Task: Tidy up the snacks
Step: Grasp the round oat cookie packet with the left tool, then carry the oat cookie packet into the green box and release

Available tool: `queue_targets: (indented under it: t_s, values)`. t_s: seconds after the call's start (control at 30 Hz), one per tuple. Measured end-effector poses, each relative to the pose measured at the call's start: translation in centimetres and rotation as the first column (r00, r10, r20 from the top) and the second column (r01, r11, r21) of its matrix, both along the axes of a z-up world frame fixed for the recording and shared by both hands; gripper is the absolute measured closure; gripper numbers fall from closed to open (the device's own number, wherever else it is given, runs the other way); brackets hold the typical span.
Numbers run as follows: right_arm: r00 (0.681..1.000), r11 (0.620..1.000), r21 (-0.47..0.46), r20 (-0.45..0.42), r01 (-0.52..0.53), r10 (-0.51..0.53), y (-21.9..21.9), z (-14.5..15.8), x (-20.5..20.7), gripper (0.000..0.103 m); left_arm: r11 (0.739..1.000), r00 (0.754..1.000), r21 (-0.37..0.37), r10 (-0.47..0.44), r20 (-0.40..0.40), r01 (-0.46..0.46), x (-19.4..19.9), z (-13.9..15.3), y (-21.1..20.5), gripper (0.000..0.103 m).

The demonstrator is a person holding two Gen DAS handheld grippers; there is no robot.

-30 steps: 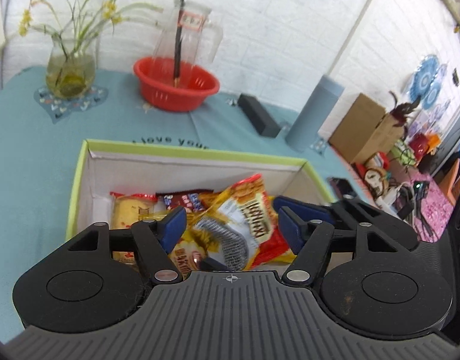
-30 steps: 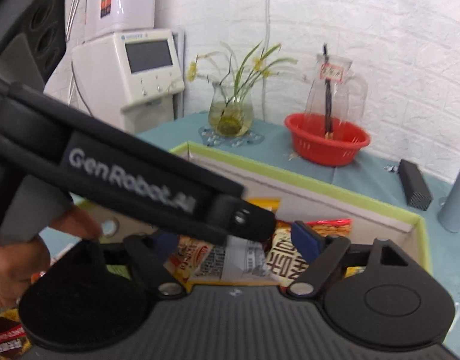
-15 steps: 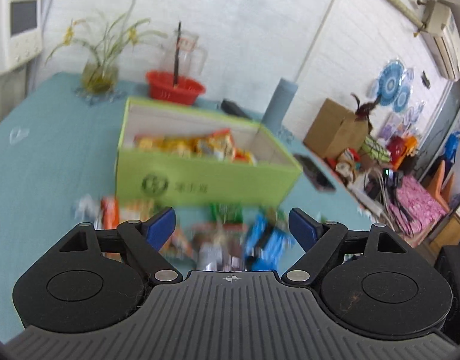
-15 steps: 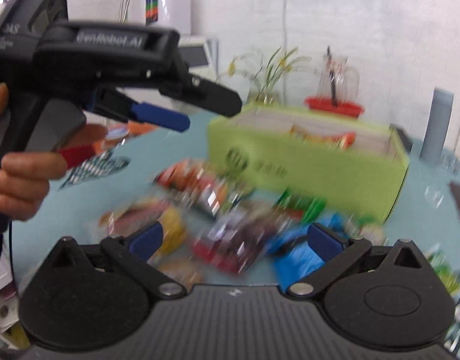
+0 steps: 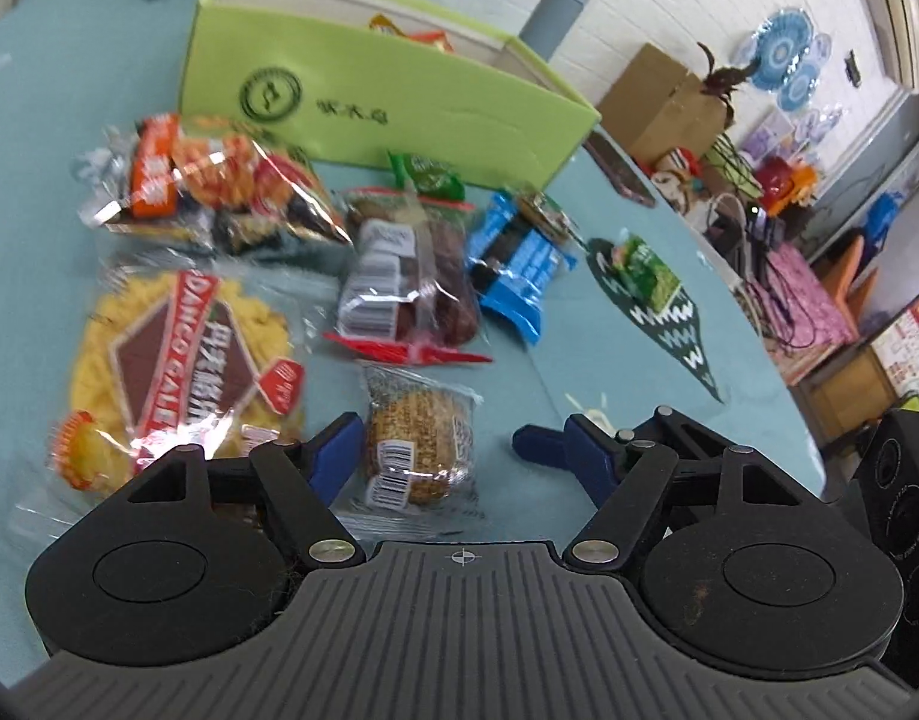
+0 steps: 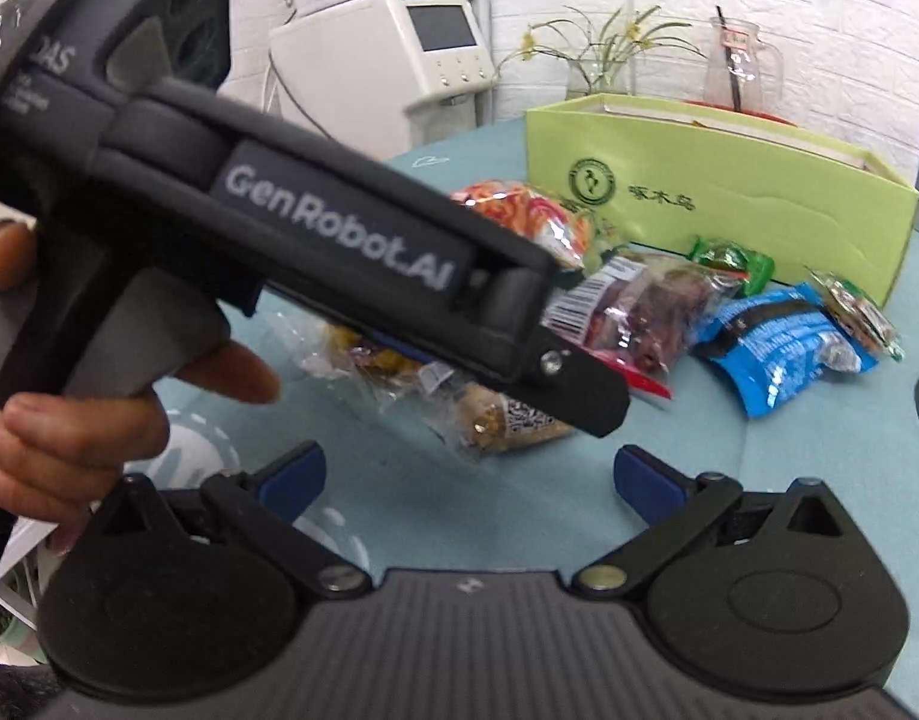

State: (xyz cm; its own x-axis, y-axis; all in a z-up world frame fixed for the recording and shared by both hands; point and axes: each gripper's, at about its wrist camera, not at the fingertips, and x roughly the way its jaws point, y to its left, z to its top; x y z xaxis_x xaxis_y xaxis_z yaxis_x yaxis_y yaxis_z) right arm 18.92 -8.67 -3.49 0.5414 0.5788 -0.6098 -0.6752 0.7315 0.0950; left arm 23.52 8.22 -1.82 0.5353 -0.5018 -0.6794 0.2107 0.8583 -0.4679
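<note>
Several snack packets lie on the teal cloth before the lime-green box point(image 5: 399, 90), which holds more snacks. My left gripper point(image 5: 432, 444) hovers low over a small round sesame cake packet point(image 5: 420, 450). Its jaws are closing with the packet between them, and a gap still shows on the right side. Beyond it lie a big yellow bag point(image 5: 177, 360), an orange bag point(image 5: 207, 180), a red date bag point(image 5: 405, 276) and a blue packet point(image 5: 519, 264). My right gripper point(image 6: 471, 471) stands wide open over bare cloth, just short of the sesame cake packet point(image 6: 507, 420). The left gripper's body point(image 6: 339, 240) crosses that view.
A hand point(image 6: 69, 420) holds the left gripper's handle. A small green packet point(image 5: 645, 270) lies near the table's right edge. Behind the green box point(image 6: 729, 180) stand a grey bottle point(image 5: 555, 6), a glass pitcher point(image 6: 735, 66), a plant vase point(image 6: 597, 60) and a white machine point(image 6: 399, 42).
Both grippers pulled back from over the box and sank toward the loose snacks in front of it. The left one no longer has the orange bag between its fingers. The right jaws widened.
</note>
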Motion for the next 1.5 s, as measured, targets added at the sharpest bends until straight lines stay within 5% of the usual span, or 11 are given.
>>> queue_targets:
  t_s: [0.37, 0.47, 0.5, 0.53, 0.73, 0.9, 1.2, 1.5]
  values:
    - [0.998, 0.997, -0.026, 0.019, 0.068, -0.068, -1.5, 0.2, 0.2, 0.002, 0.999, 1.0, 0.043, 0.007, 0.005, -0.007, 0.1, 0.0, -1.6, 0.045]
    - [0.998, 0.997, -0.045, 0.024, 0.066, -0.065, -1.1, 0.2, 0.6, 0.013, 0.998, 1.0, 0.066, -0.007, 0.023, 0.005, -0.5, -0.2, -1.7, 0.057]
    - [0.997, 0.997, -0.049, 0.035, 0.064, -0.063, -1.0, 0.3, 0.4, 0.021, 0.997, 1.0, 0.076, -0.011, 0.028, 0.009, -0.6, -0.2, -1.9, 0.065]
    - [0.997, 0.997, -0.051, 0.042, 0.06, -0.058, -0.9, 0.4, 0.3, 0.028, 0.997, 1.0, 0.07, -0.021, 0.021, 0.02, -0.7, -0.3, -1.9, 0.083]
    - [0.996, 0.996, -0.034, 0.037, 0.079, -0.078, -1.1, 1.1, 0.5, 0.037, 1.0, 1.0, 0.024, 0.017, 0.016, -0.017, -0.5, 0.8, -1.6, 0.085]
    - [0.986, 0.997, -0.027, 0.151, 0.074, -0.069, -0.6, 4.3, 1.6, 0.037, 0.999, 0.992, 0.001, 0.038, 0.124, -0.039, 1.3, 5.3, -0.9, 0.085]
    - [0.952, 1.0, -0.011, 0.306, 0.024, -0.019, 3.2, 9.5, 13.4, 0.036, 0.987, 0.958, 0.073, 0.119, 0.262, -0.142, 12.7, 10.9, 2.0, 0.085]
    - [0.984, 0.997, -0.043, 0.168, -0.057, 0.063, 8.0, 7.1, 26.1, 0.029, 0.977, 0.976, 0.109, 0.17, 0.137, -0.186, 22.9, 6.3, 5.9, 0.08]
